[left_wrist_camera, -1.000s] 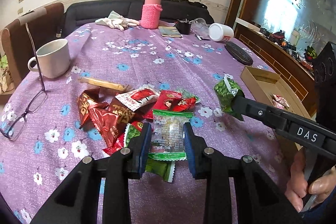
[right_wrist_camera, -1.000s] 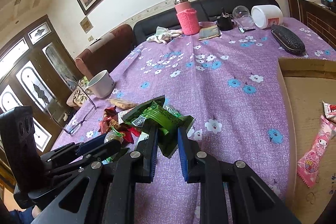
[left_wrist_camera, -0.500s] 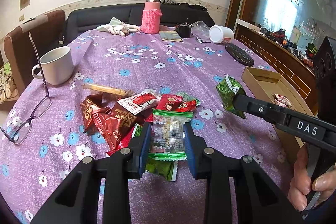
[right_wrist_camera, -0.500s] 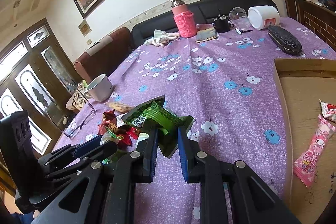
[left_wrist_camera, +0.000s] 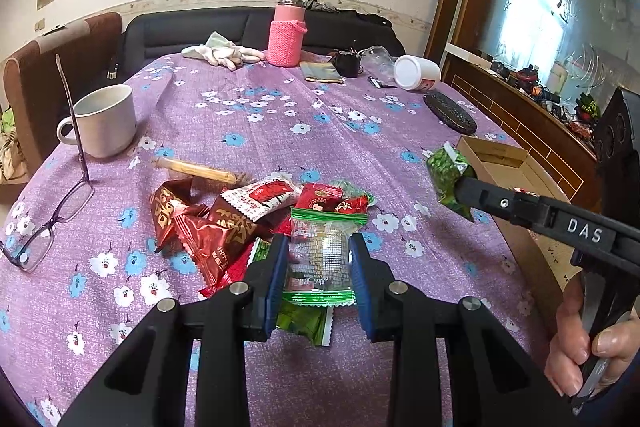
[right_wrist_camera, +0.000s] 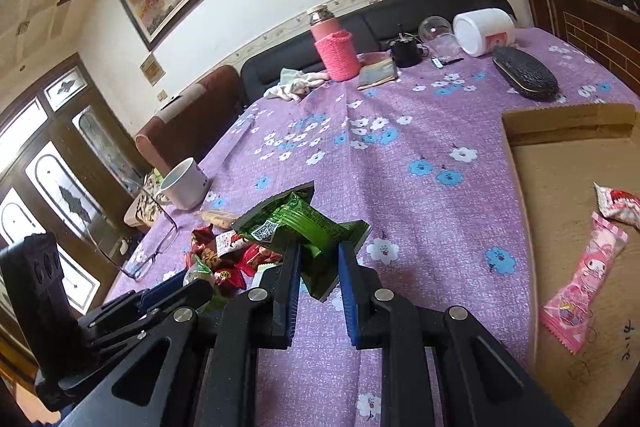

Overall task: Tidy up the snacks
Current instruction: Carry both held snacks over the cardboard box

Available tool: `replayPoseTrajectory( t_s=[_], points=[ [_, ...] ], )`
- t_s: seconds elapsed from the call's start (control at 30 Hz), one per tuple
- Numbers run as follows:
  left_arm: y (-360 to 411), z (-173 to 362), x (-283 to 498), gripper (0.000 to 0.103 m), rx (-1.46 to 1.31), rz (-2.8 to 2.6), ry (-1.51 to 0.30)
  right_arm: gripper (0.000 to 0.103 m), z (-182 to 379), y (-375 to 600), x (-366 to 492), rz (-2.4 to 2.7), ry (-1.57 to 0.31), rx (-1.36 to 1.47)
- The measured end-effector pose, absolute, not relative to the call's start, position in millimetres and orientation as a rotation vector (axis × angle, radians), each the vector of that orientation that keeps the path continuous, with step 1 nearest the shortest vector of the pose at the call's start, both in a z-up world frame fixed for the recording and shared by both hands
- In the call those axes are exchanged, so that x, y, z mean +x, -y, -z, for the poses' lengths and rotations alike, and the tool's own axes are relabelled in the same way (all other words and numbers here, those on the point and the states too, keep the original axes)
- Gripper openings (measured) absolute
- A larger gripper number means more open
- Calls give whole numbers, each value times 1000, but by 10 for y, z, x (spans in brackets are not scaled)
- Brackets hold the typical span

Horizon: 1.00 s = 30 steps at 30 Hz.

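Note:
My left gripper (left_wrist_camera: 319, 263) is shut on a clear snack packet with green edges (left_wrist_camera: 320, 259), held above a pile of red, brown and green snack packets (left_wrist_camera: 224, 223) on the purple flowered tablecloth. My right gripper (right_wrist_camera: 319, 263) is shut on a dark green snack packet (right_wrist_camera: 298, 223), held above the cloth; it also shows in the left wrist view (left_wrist_camera: 450, 175), near the cardboard box (left_wrist_camera: 496, 155). The box (right_wrist_camera: 568, 163) lies at the right and holds a pink packet (right_wrist_camera: 580, 283) and a red-white packet (right_wrist_camera: 616, 201).
A white mug (left_wrist_camera: 104, 125) and glasses (left_wrist_camera: 44, 227) are at the left. A wrapped stick snack (left_wrist_camera: 196, 169) lies behind the pile. A pink bottle (left_wrist_camera: 286, 27), gloves (left_wrist_camera: 220, 51), a white jar (left_wrist_camera: 416, 71) and a black case (left_wrist_camera: 450, 111) stand at the far side.
Both grippers have risen slightly with their packets still held; the view has tilted up a little. The pile has not moved.

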<state>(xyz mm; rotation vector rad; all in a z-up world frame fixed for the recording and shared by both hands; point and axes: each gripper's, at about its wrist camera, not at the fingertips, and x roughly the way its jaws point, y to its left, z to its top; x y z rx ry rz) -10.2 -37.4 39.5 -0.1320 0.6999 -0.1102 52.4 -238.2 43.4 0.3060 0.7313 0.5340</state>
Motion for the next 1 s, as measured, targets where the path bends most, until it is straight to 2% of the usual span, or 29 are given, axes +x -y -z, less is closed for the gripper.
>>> replayPoseTrajectory(
  t_s=[0.4,1.0],
  points=[
    [782,-460,-198,30,-64,208,-719,20,-525,3054,180,-451,-682,445],
    [2394,-659,-4,30,42,530,-748,20,-411,4128,-41,-100,-587,557]
  ],
)
